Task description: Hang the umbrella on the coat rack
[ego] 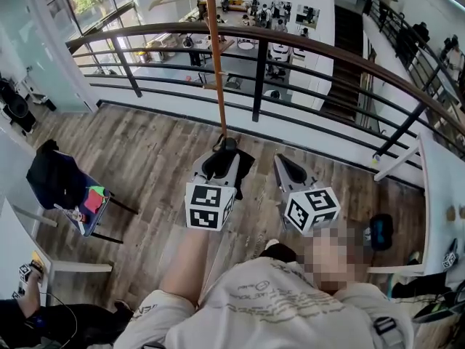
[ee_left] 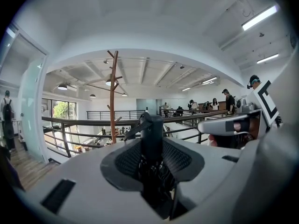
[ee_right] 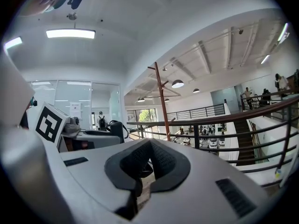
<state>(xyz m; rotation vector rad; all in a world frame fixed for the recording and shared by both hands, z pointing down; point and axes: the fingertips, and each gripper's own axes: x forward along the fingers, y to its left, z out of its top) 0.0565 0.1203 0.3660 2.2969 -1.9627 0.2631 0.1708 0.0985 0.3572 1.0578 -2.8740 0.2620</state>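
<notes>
A black folded umbrella (ego: pixel 231 161) is clamped between the jaws of my left gripper (ego: pixel 220 163), and its handle (ee_left: pixel 152 133) sticks up past the pads. The gripper is shut on the umbrella. The coat rack, a brown wooden pole (ego: pixel 215 57) with angled pegs, stands straight ahead beside the railing. It also shows as the rack (ee_left: pixel 112 97) and as the rack (ee_right: pixel 162 97) in the two gripper views. My right gripper (ego: pixel 285 166) hovers beside the left one, shut with nothing in it. Its pads (ee_right: pixel 156 164) nearly meet.
A dark metal railing (ego: pixel 259 71) runs across behind the rack, with a drop to a lower floor beyond. At the left stands a chair with a dark jacket (ego: pixel 54 180). A white table (ego: pixel 442 195) is at the right. People stand far off.
</notes>
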